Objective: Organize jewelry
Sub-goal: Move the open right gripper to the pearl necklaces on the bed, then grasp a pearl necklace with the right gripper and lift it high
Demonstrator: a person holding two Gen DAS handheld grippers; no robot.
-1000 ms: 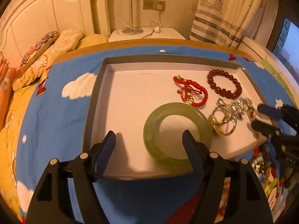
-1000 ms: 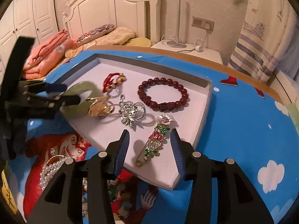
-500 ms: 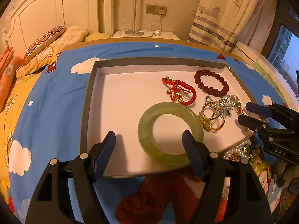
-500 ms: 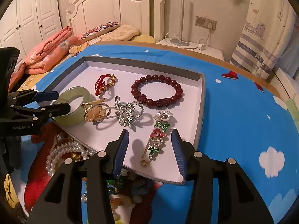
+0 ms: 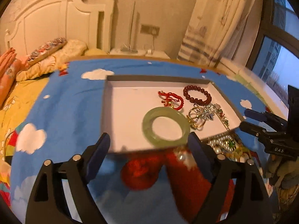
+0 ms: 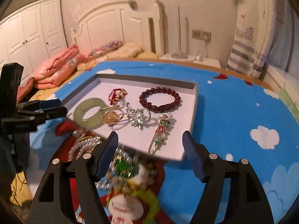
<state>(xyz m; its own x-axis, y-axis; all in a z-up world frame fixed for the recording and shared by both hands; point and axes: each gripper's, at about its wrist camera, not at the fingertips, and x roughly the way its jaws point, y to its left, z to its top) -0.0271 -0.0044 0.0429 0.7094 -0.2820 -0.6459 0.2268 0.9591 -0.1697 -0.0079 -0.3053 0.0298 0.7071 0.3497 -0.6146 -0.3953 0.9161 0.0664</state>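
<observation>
Both grippers, left (image 5: 148, 145) and right (image 6: 150, 142), were held spread and empty over the blue bedsheet (image 6: 233, 112). At 12 o'clock, the jade bangle (image 5: 166, 126) was seen inside the tray (image 5: 119, 112).

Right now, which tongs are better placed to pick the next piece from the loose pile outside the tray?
Probably the right tongs. They are open and hang directly above the loose jewelry pile before the tray. The left tongs, also open, face the green bangle, with the pile off to their right.
</observation>
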